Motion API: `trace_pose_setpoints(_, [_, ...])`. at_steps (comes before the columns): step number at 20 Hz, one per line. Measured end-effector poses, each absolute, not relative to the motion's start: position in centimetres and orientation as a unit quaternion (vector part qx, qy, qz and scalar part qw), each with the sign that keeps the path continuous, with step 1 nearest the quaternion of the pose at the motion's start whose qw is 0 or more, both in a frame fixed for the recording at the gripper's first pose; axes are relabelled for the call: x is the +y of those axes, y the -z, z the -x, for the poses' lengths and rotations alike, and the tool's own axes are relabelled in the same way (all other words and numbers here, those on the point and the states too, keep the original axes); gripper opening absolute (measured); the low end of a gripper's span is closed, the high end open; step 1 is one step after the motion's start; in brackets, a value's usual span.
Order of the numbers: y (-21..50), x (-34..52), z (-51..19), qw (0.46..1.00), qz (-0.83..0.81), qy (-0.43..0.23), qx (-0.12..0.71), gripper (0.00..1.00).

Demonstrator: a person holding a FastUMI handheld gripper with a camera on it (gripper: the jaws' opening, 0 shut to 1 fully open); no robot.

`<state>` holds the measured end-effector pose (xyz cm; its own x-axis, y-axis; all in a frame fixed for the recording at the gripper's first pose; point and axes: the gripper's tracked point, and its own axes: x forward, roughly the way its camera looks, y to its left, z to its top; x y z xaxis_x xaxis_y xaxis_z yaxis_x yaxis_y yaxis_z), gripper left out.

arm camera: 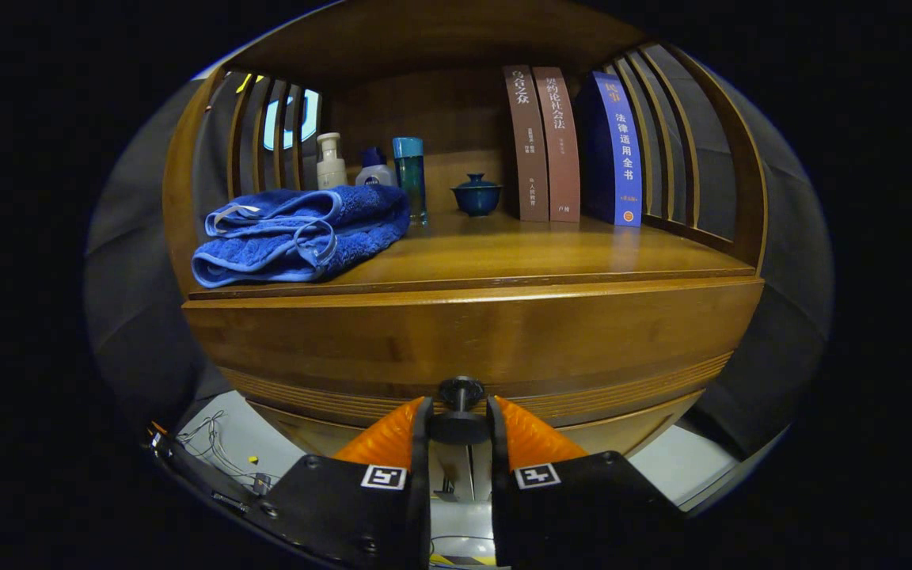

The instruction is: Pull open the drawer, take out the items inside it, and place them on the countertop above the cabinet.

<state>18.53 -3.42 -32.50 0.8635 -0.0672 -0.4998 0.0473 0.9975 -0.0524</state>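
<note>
Gripping the small dark round drawer knob (pixel 460 393), hand-held gripper (pixel 460 416) fingers clamp it; a skewed pull likely slips off.

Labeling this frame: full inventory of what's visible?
cabinet: 1, brown wood, ahead of the fingers
drawer knob: 1, dark, between the fingers
countertop: 1, brown wood, above the drawer front
towel: 1, blue, folded, countertop's left front
pump bottle: 1, cream, behind towel
white bottle: 1, blue cap, beside pump bottle
tumbler: 1, teal, right of towel
lidded cup: 1, dark blue, left of books
books: 3, two brown, one blue, upright at the back right
gripper: 1, fingers closed on the knob
</note>
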Motion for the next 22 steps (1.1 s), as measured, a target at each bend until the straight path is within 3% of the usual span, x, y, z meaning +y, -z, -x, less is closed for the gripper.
trace_pose_setpoints(6, [32.5,-3.2,-17.2,0.961,0.012,0.029,0.276,0.35])
trace_pose_setpoints(22, [31.0,-2.6,-4.8,0.949,-0.008,0.036,0.313,0.35])
